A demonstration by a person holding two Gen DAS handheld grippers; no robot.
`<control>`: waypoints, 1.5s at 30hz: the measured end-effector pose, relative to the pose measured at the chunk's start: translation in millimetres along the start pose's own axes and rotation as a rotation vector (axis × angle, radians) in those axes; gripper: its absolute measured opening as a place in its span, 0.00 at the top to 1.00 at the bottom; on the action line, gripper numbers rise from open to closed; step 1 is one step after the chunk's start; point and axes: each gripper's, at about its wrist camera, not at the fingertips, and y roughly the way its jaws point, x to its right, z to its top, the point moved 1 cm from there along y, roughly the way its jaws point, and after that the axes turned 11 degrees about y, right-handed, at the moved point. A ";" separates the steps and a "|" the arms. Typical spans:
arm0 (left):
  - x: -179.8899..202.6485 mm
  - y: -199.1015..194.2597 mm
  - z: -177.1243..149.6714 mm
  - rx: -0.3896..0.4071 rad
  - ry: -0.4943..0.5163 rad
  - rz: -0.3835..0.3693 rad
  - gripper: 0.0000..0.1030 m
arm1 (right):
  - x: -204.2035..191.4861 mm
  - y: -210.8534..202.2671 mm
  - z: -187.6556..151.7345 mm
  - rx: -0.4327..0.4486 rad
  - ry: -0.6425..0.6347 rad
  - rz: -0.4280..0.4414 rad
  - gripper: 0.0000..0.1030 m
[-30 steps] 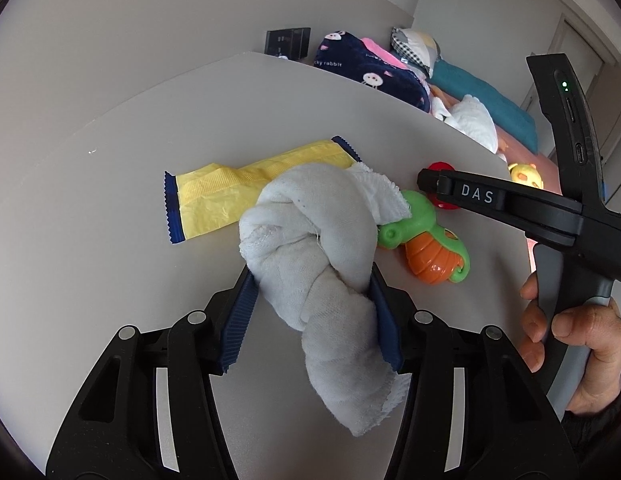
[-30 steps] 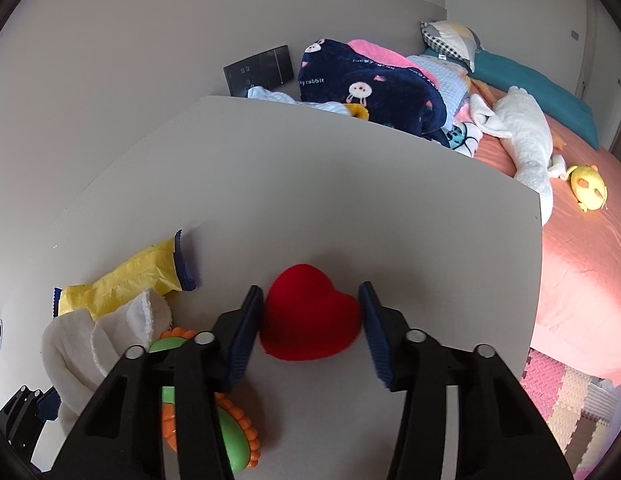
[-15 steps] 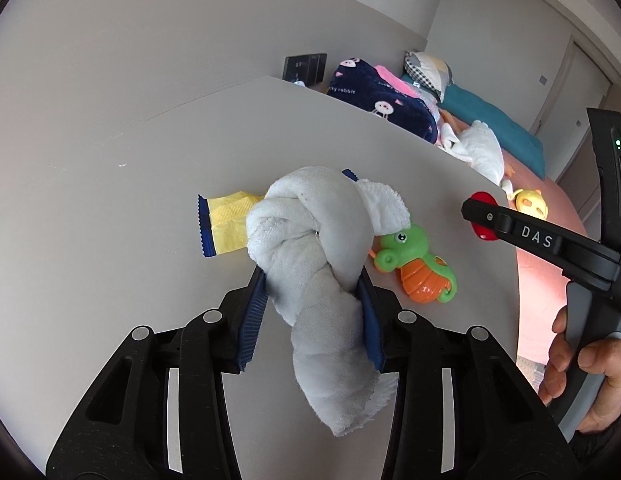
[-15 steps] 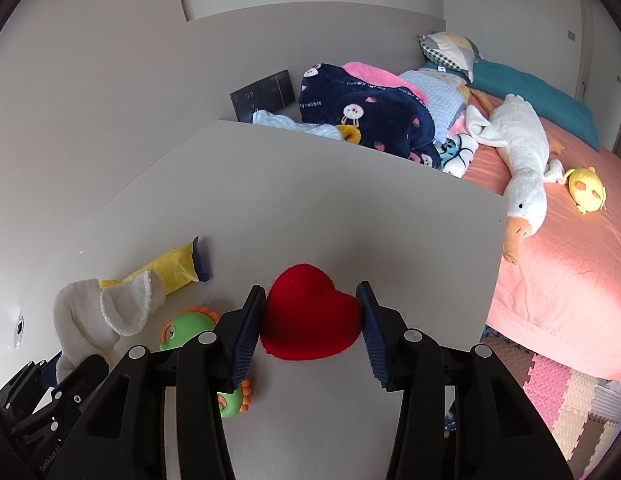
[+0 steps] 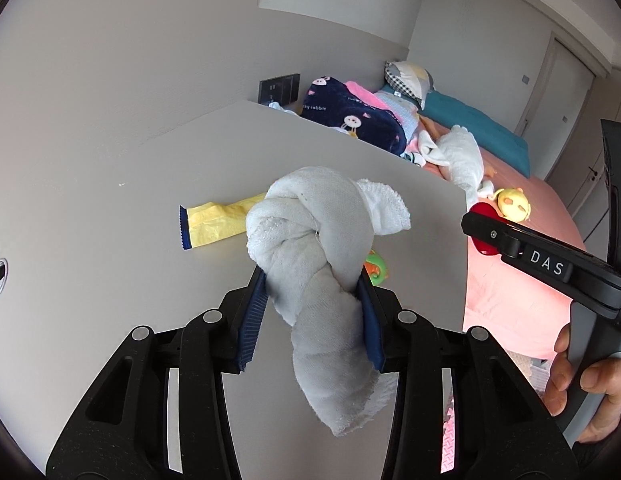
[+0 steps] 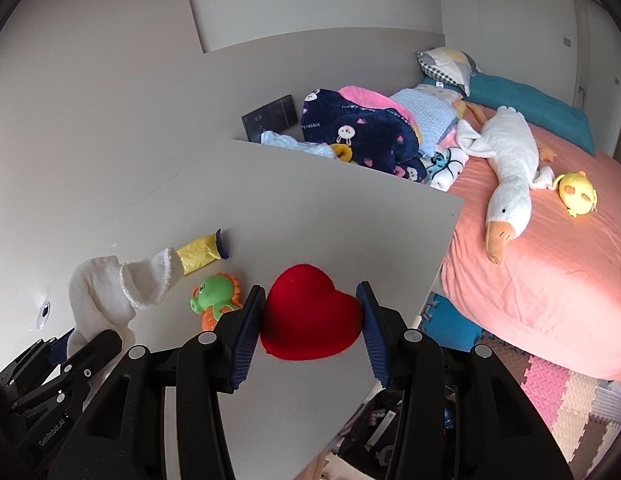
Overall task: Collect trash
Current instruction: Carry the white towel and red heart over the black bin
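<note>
- left claw (image 5: 312, 312): its blue pads are pressed against both sides of a knotted white cloth (image 5: 322, 248), held up off the tabletop (image 5: 150, 208); the loose end of the cloth hangs down between the black fingers.
- right claw (image 6: 310, 320): closed onto a red plush heart (image 6: 310, 314), a pad on each side of it, lifted above the tabletop near its bed-side edge.
- right hand (image 5: 590, 384): wrapped around the handle of the right claw, seen at the right of the left wrist view.
- tabletop: plain grey and matt, with a small round metal fitting (image 6: 43, 314) near its wall side.
- green and orange toy (image 6: 216, 296): lies on the tabletop just left of the heart.
- yellow wrapper (image 5: 214, 224): flat on the tabletop behind the cloth, with dark blue crimped ends; beyond the toy, nearer the wall.
- bed (image 6: 550, 272): past the tabletop's edge, pink sheet, carrying a white goose plush (image 6: 510, 168), a small yellow plush (image 6: 576, 194), a navy rabbit blanket (image 6: 362, 132) and a teal pillow (image 6: 522, 100).
- foam mat (image 6: 558, 392): pink and cream tiles on the floor below the bed.
</note>
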 end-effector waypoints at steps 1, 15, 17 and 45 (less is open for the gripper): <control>3.1 -1.5 0.4 0.001 0.003 -0.004 0.60 | 1.8 -4.0 -0.5 0.003 0.001 -0.001 0.53; 47.3 -12.9 2.7 0.009 0.056 -0.060 0.59 | 34.4 -50.0 -12.6 0.048 0.038 -0.013 0.53; 54.7 -14.0 3.2 0.011 0.066 -0.065 0.59 | 40.5 -55.9 -14.3 0.053 0.044 -0.017 0.53; 159.4 -0.8 10.7 -0.011 0.199 -0.197 0.59 | 131.3 -114.9 -25.8 0.129 0.131 -0.123 0.53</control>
